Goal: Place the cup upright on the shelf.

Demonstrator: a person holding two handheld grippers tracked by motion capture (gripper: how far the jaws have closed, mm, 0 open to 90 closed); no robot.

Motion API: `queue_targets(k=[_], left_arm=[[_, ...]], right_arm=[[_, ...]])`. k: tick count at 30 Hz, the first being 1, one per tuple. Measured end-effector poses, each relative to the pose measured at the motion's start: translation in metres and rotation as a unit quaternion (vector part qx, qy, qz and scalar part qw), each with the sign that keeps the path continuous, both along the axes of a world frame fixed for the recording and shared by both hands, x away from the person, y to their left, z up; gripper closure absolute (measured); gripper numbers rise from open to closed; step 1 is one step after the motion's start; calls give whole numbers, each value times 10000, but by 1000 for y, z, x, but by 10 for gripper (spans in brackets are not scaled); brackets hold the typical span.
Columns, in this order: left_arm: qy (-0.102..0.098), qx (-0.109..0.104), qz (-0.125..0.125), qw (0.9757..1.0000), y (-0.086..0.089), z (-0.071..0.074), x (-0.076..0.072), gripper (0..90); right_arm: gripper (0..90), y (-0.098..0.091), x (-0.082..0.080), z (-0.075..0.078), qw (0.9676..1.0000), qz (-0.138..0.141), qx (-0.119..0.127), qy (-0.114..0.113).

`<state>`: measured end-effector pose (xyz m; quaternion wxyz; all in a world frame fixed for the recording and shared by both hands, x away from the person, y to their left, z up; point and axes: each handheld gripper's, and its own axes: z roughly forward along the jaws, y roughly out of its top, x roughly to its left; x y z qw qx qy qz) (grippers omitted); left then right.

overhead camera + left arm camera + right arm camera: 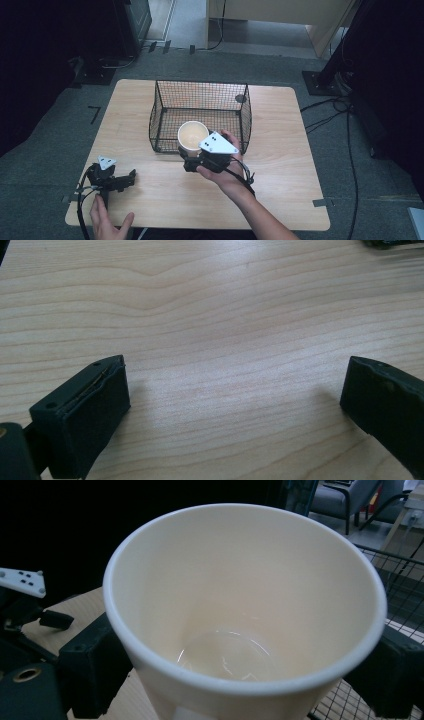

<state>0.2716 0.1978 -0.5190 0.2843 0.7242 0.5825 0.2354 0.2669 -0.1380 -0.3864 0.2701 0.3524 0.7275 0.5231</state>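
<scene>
In the high view, the right gripper (196,159) is clamped on a cream paper cup (192,136), held upright at the near wall of a black wire-mesh basket (200,90); whether the cup is above the rim or just in front of that wall cannot be told. Holding it mouth-up suits lowering it into the basket, though this is a judgement only. The left gripper (131,176) lies on the wooden table (280,165) near its front-left corner, and the person's left hand (107,222) rests flat behind it, apparently not gripping it. In the left gripper view, the two black block-shaped jaws stand wide apart with nothing between them, over pale wood with a flowing, matte grain. In the right gripper view, the jaws press against opposite sides of the cup (245,605) just below its rolled rim. The cup is conical, smooth-walled and empty, with a glossy sheen at its round bottom. The mesh of the basket (400,580) shows at the right, and the left gripper (30,600) lies farther off at the left.
</scene>
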Motion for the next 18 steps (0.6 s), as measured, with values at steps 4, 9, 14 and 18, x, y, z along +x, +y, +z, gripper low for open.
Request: queue_targets(k=[4, 9, 14, 18], left_arm=[[-1, 1, 0, 10000, 0, 0, 0, 0], [0, 3, -1, 10000, 0, 0, 0, 0], [4, 2, 0, 10000, 0, 0, 0, 0], [-1, 2, 1, 10000, 0, 0, 0, 0]], right_arm=[[95, -3, 10, 4, 9999, -116, -8, -19], [95, -7, 22, 7, 9997, -256, -42, -49], [95, -9, 35, 7, 9991, -404, -78, -41], [95, -9, 45, 6, 9987, -474, -156, -46]])
